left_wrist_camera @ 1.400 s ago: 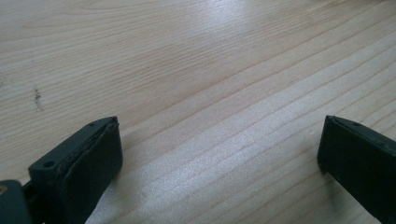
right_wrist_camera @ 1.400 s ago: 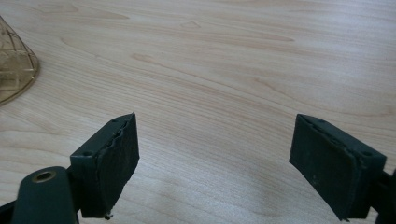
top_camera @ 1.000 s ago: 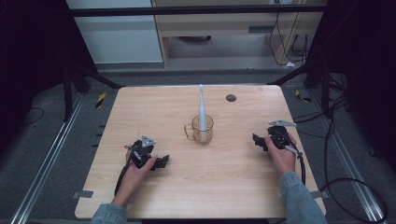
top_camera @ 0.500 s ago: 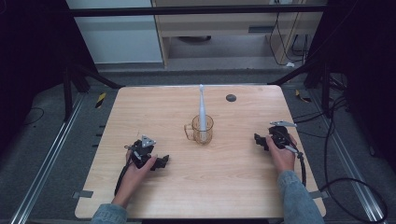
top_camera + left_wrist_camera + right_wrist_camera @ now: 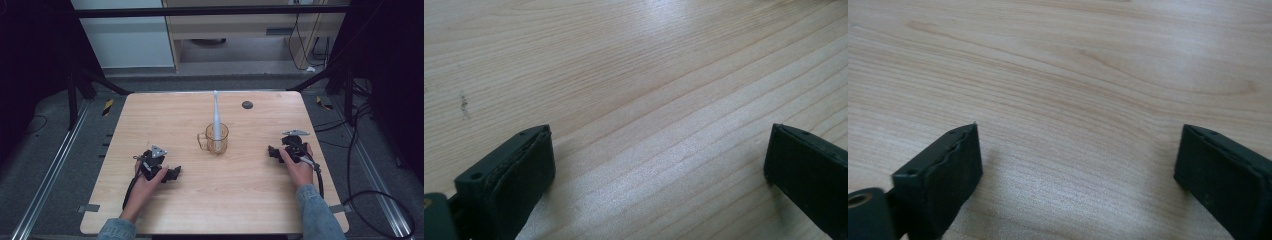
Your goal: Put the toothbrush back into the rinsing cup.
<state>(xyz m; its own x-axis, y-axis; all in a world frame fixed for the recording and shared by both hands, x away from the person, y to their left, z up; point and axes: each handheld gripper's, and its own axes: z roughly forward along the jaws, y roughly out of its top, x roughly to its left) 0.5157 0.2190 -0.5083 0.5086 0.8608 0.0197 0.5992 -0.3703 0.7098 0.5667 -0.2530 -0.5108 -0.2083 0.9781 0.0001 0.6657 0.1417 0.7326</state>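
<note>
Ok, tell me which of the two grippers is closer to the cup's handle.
The left gripper. The cup has its handle turned toward that side; the right gripper sits on the cup's opposite side.

Table point(image 5: 240, 200) centre: cup point(image 5: 217, 139) with a toothbrush point(image 5: 216, 112) standing in it, leaning toward the far edge. Small disc point(image 5: 247, 104) behind the cup, slightly right, near the far edge. Left gripper point(image 5: 172, 174) on the table front-left of the cup, right gripper point(image 5: 271, 151) to its right; both well apart from it.
</note>
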